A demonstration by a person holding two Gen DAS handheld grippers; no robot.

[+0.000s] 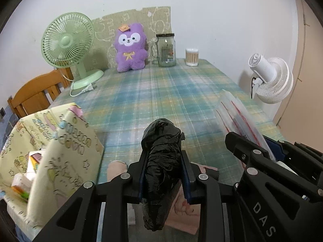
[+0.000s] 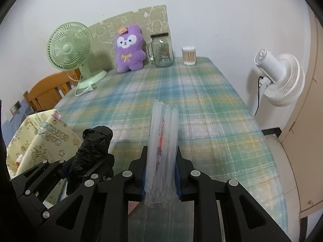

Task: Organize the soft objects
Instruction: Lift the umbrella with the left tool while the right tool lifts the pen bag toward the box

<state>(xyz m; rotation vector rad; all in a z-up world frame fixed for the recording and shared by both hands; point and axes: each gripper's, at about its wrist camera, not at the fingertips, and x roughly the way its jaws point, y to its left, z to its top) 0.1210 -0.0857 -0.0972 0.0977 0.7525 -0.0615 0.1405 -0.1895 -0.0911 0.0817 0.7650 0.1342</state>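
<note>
My left gripper is shut on a black plastic bag roll and holds it above the near part of the plaid table. It also shows in the right wrist view. My right gripper is shut on a folded clear plastic bag pack with red print, to the right of the left gripper; the pack shows in the left wrist view. A yellow patterned fabric bin stands at the near left with small packets inside. Pink soft cloths lie under the left gripper.
A purple plush toy, a glass jar and a cotton swab tub stand at the table's far edge. A green fan stands far left. A white fan stands off the right side. A wooden chair is at left.
</note>
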